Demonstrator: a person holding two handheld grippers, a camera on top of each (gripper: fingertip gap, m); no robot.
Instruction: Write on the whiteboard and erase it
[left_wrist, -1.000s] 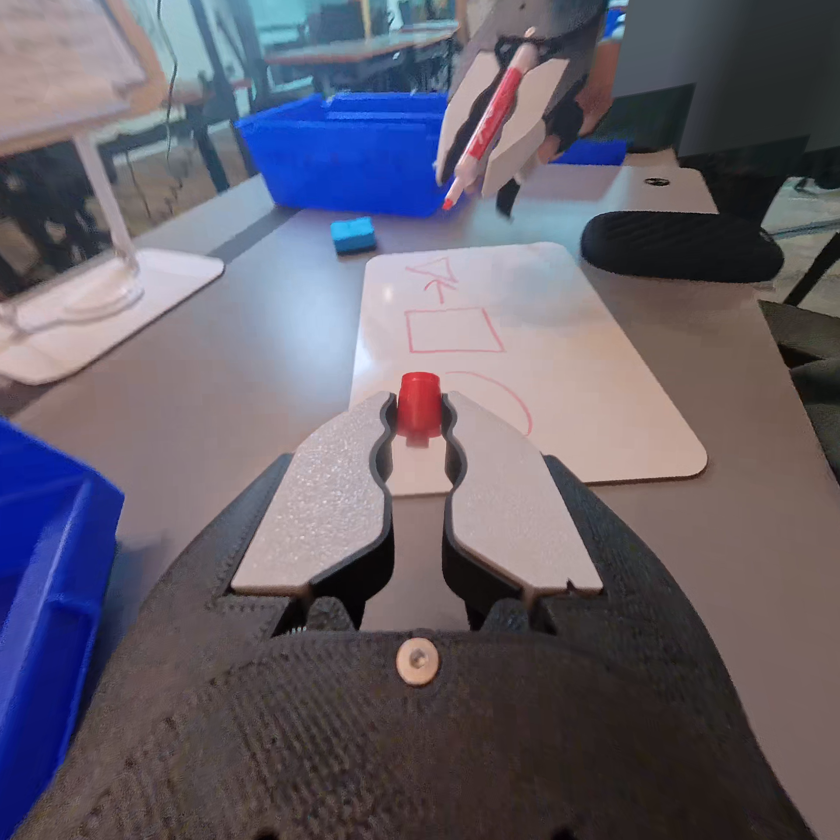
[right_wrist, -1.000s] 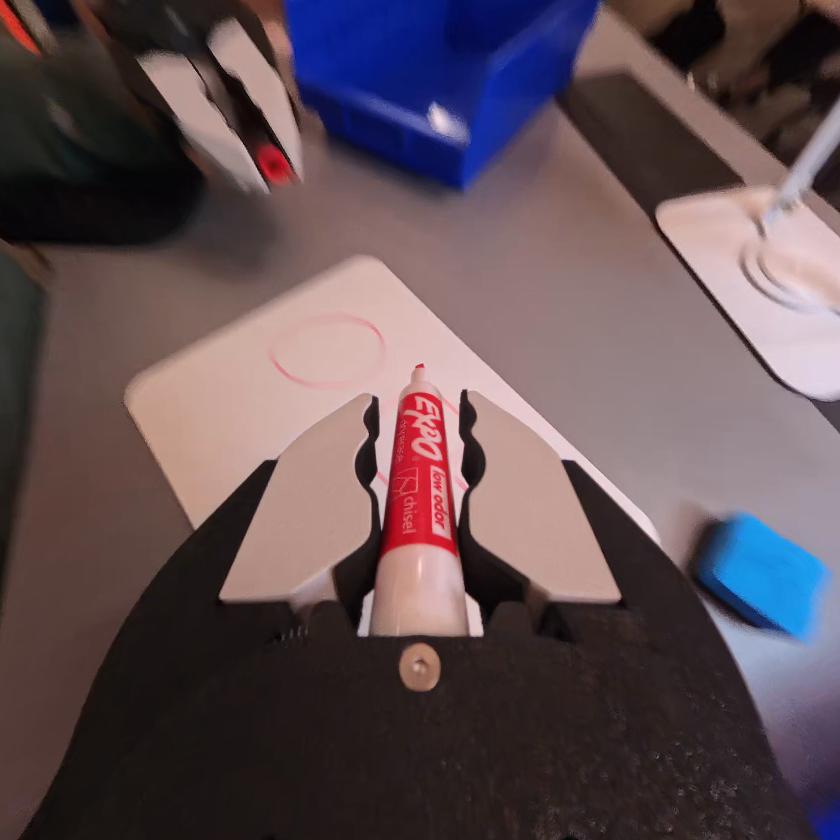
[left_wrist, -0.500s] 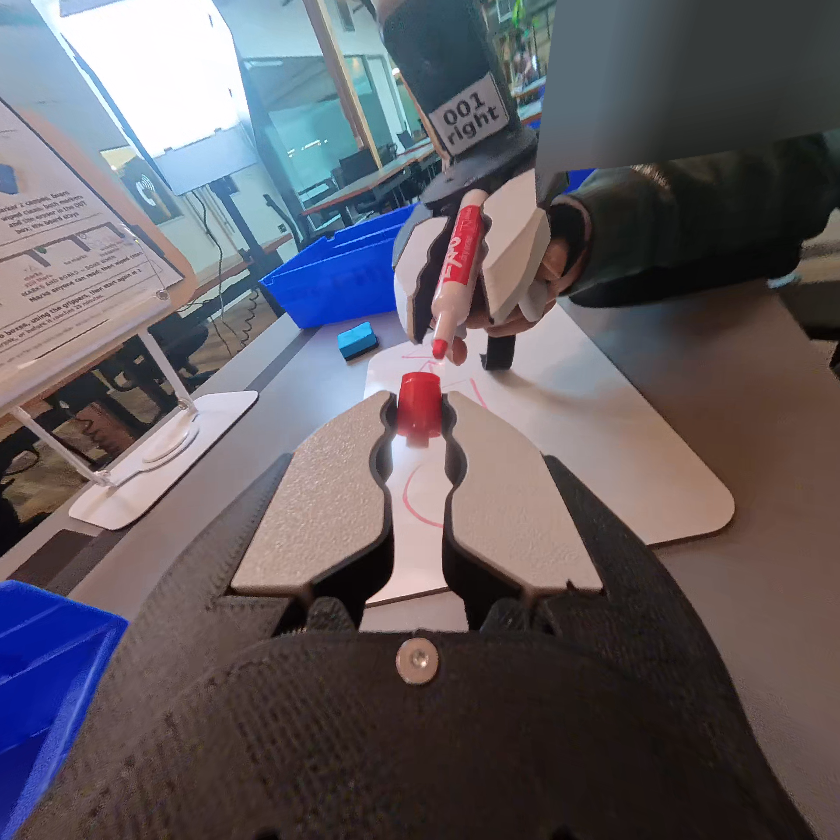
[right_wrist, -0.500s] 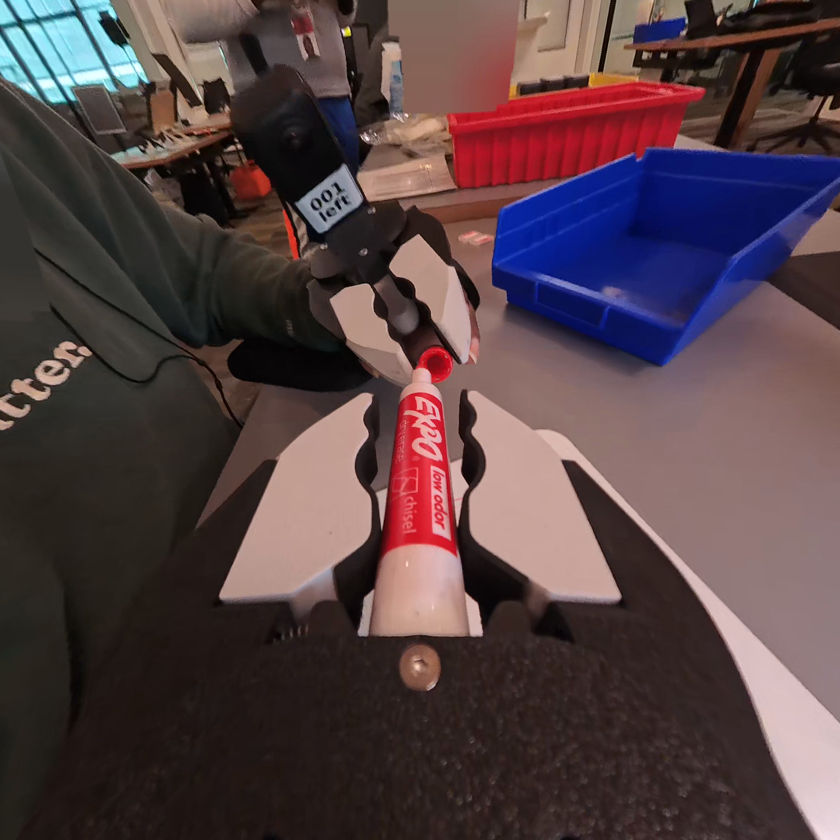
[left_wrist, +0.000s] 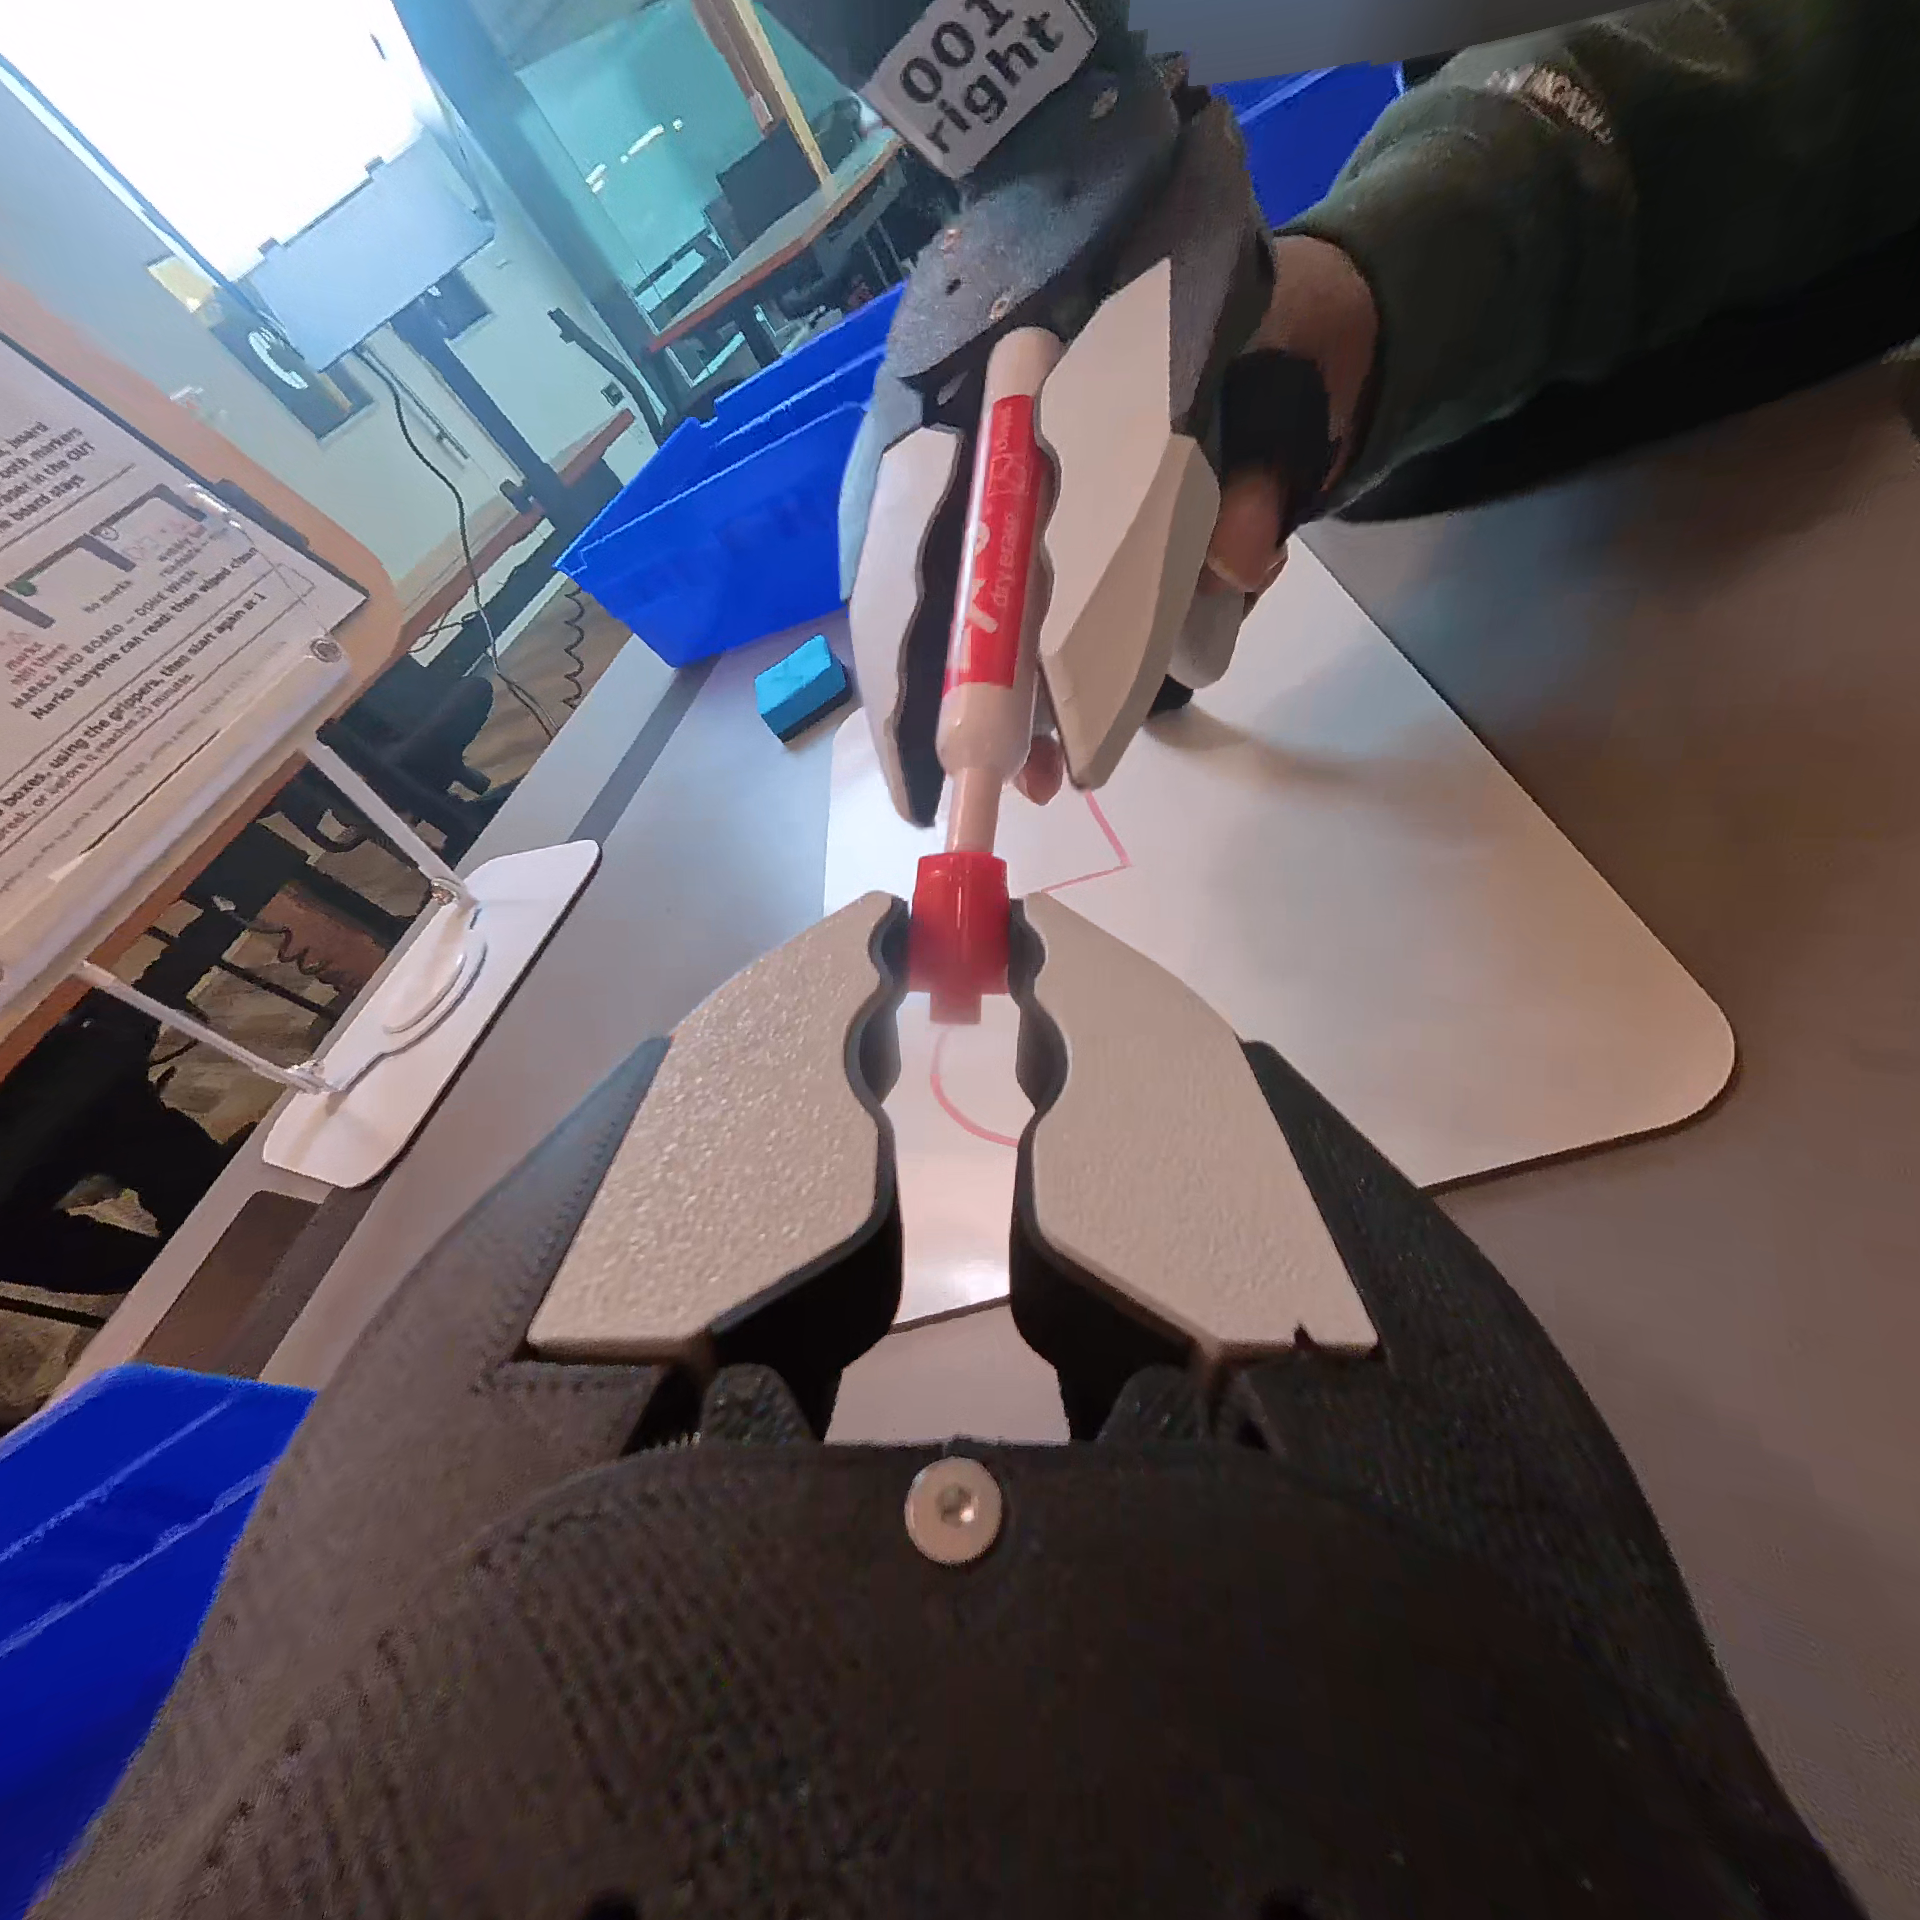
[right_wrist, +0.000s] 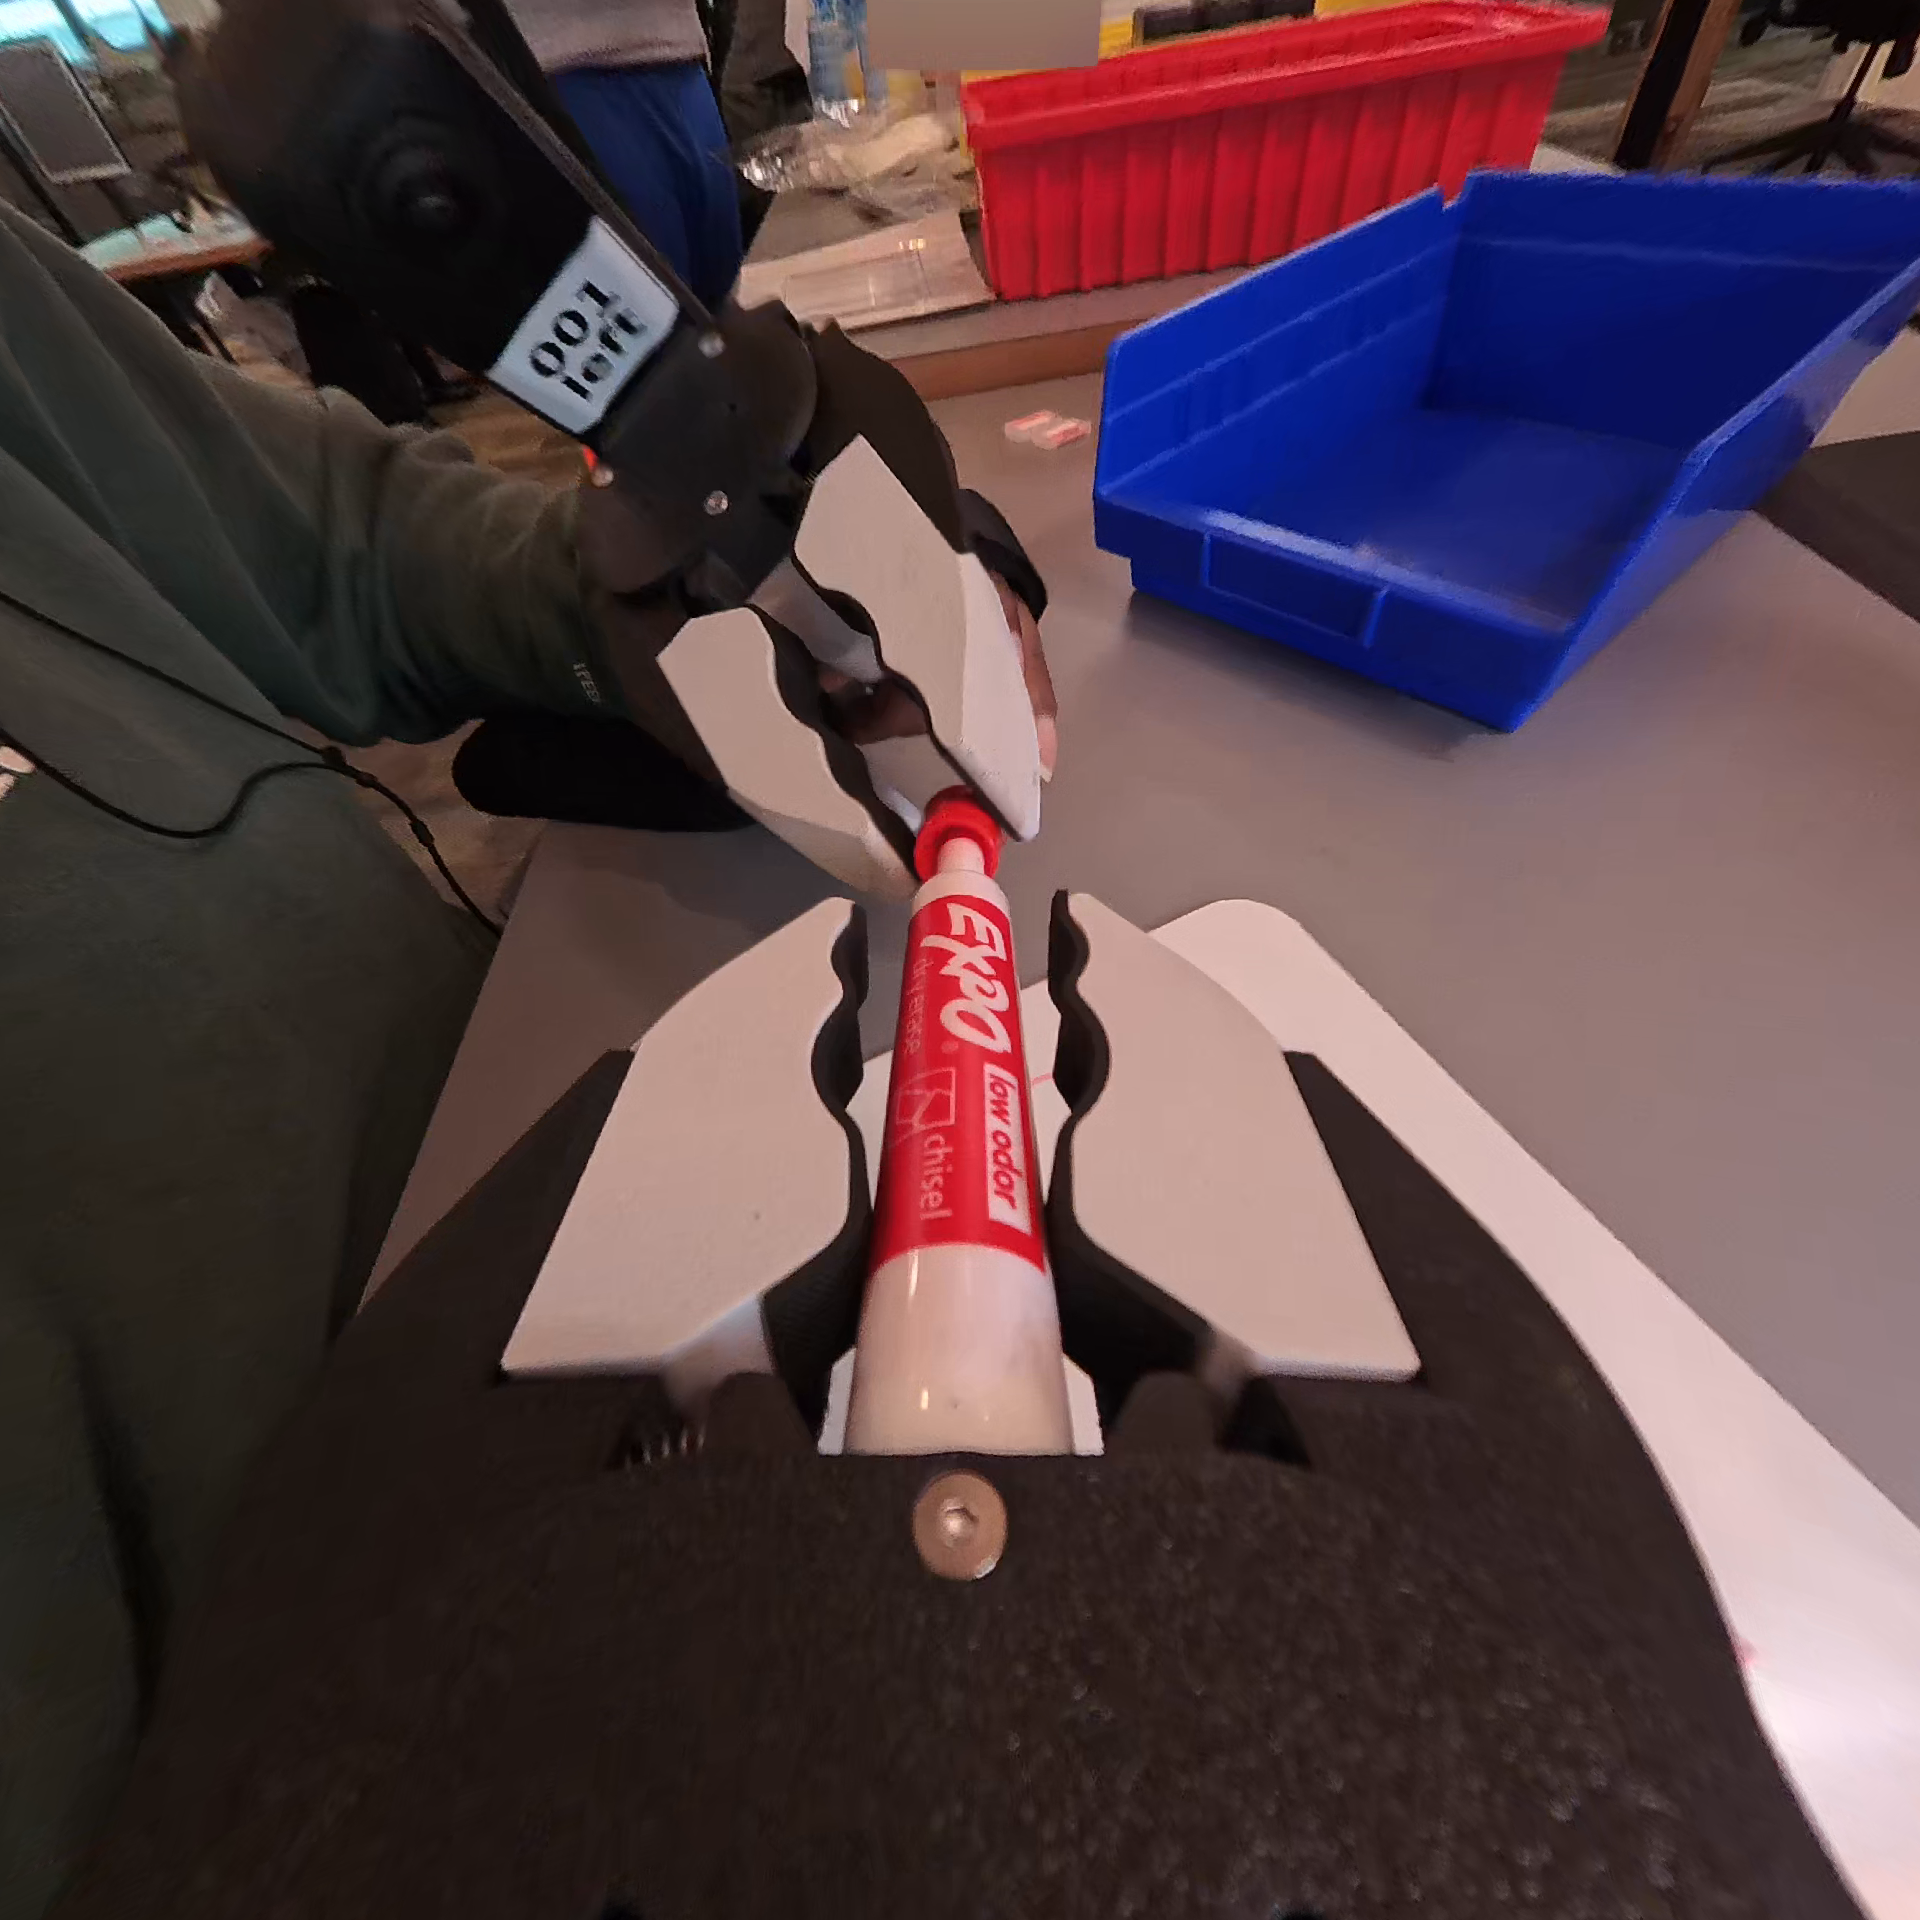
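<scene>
Between the fingertips of the left gripper (left_wrist: 956, 940) sits the red cap (left_wrist: 958, 935), pinched narrow at the very front of the jaws with its open mouth facing forward and up. Half a second ago the marker's nib hung just short of that mouth; now the nose of the marker (left_wrist: 982, 613) is inside the cap, so the 2 tools have closed the gap and the capping is under way, not clearly seated yet. I judge this means the writing part is finished and the erasing part comes next. Straight ahead of the left gripper, the right gripper (left_wrist: 997, 769) points down toward it, clamped on the marker barrel. In the right wrist view the right gripper (right_wrist: 956, 909) holds the marker (right_wrist: 961, 1122) lengthwise in its channel: the long axis runs along the fingers, white tail at the palm, nib end forward into the cap (right_wrist: 951, 816) held by the left gripper (right_wrist: 956, 831). Marker and cap thus share 1 line, tilted, above the whiteboard (left_wrist: 1351, 935), which lies flat on the table (left_wrist: 1662, 675) under both tools. Red outlines (left_wrist: 1091, 862) show on the board beneath the cap. Farther ahead and left of the left gripper, the blue eraser (left_wrist: 798, 686) lies on the table just off the board's far corner, with a blue bin (left_wrist: 717, 561) beyond it.
</scene>
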